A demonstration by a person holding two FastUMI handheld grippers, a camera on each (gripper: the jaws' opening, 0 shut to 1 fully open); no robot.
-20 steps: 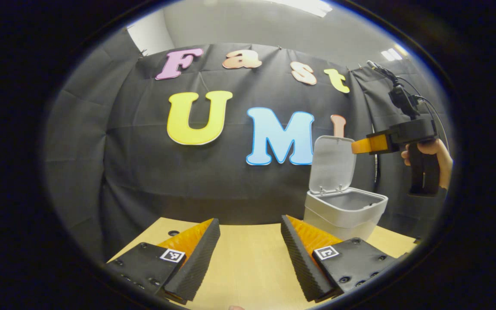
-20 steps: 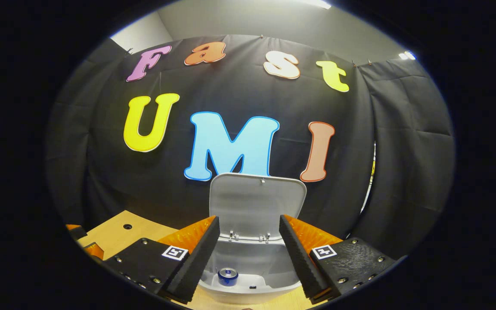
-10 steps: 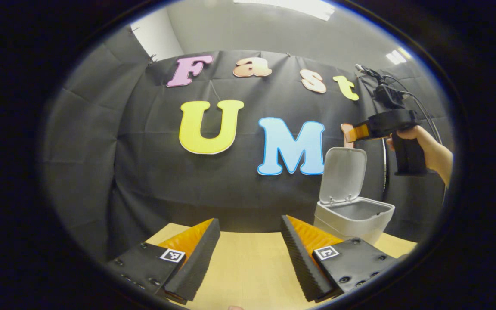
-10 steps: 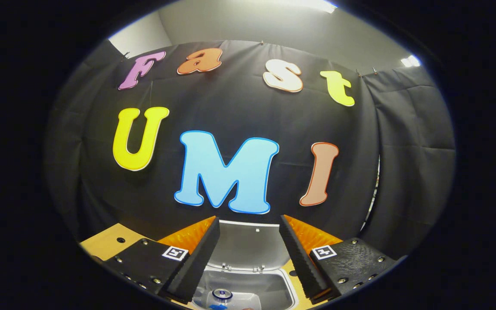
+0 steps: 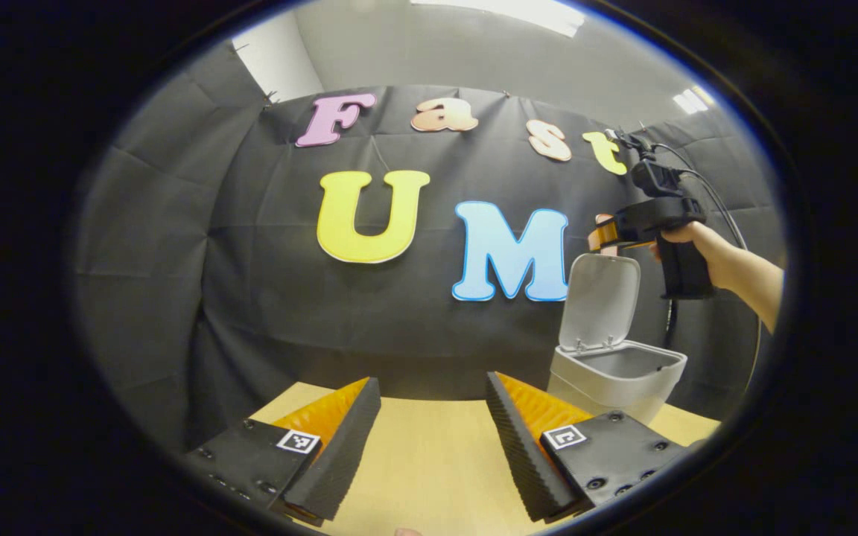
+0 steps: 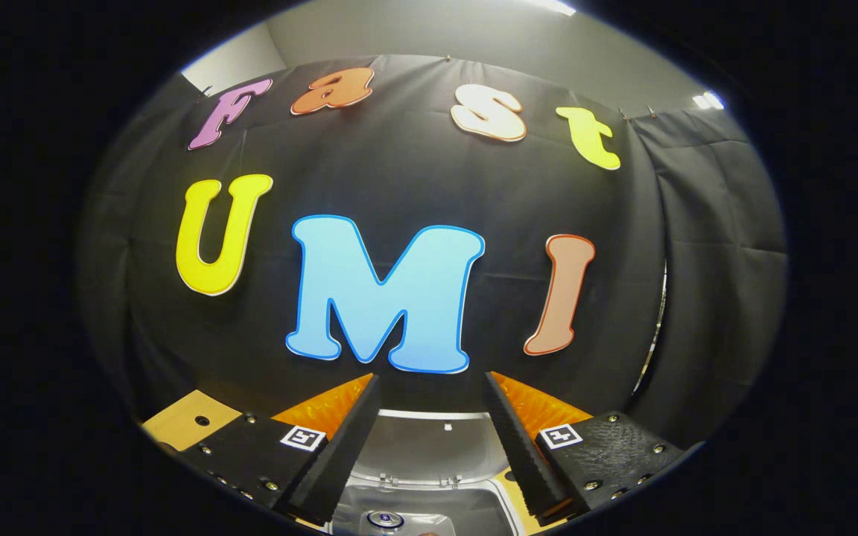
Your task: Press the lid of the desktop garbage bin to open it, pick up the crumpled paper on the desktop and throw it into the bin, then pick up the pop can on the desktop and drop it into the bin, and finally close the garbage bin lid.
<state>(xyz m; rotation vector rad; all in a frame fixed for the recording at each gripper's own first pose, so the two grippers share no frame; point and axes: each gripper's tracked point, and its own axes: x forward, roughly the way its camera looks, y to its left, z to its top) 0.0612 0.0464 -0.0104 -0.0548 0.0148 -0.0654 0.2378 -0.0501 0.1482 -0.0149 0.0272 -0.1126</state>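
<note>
A pale grey desktop bin [image 5: 617, 380] stands at the right of the wooden table [image 5: 429, 454] with its lid [image 5: 599, 299] upright and open. My left gripper [image 5: 433, 439] hangs open and empty low over the table, left of the bin. In the left gripper view a hand holds my right gripper [image 5: 602, 235] just above the lid's top edge. In the right gripper view my right gripper [image 6: 429, 439] is open and empty, with the lid [image 6: 429, 447] between its fingers below. The pop can's top [image 6: 383, 519] lies down in the bin [image 6: 474, 510]. The crumpled paper is hidden.
The black cloth wall hangs close behind the bin and table. A corner of the table with a small hole [image 6: 196, 420] lies at lower left in the right gripper view. A cable [image 5: 719, 201] trails from the right gripper's body.
My right gripper has risen and moved forward over the bin, from in front of the lid to above its top edge. The left gripper has barely moved.
</note>
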